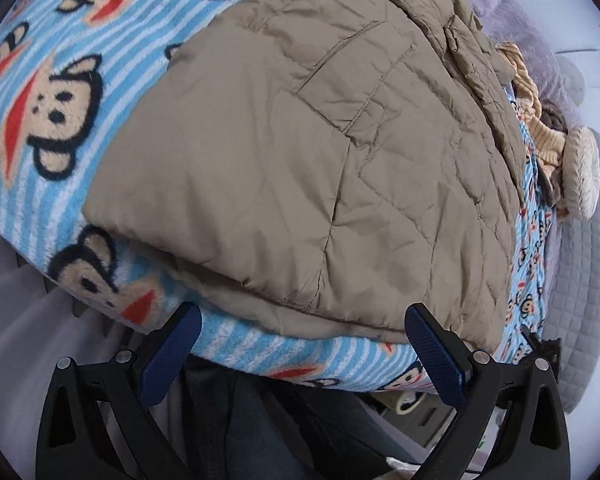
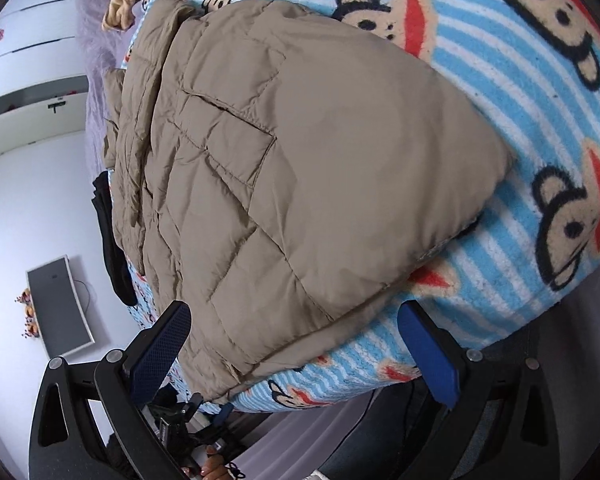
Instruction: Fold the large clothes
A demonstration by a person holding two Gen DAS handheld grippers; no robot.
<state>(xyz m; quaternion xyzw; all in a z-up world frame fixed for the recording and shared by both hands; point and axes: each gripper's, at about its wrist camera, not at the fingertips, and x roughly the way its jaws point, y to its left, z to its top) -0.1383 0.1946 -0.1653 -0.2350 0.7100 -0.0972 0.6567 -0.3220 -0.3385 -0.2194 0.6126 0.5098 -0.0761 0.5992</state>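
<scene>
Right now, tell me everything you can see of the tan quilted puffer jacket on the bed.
The tan quilted puffer jacket looks like thin, slightly shiny padded fabric, stitched in rectangular panels and wrinkled, with a slit pocket showing on its upper side. It is folded into a thick, layered bundle, and lies flat on the blue-and-white striped fleece blanket with monkey faces, its near edge close to the bed's edge. Both the left claw and the right claw are open in front of it, gripping nothing.

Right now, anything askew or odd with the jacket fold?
Nothing is damaged. The tan puffer jacket lies folded on the monkey-print blanket, but its far layers bunch unevenly instead of stacking flush. Both tools, left and right, are open and empty.
</scene>
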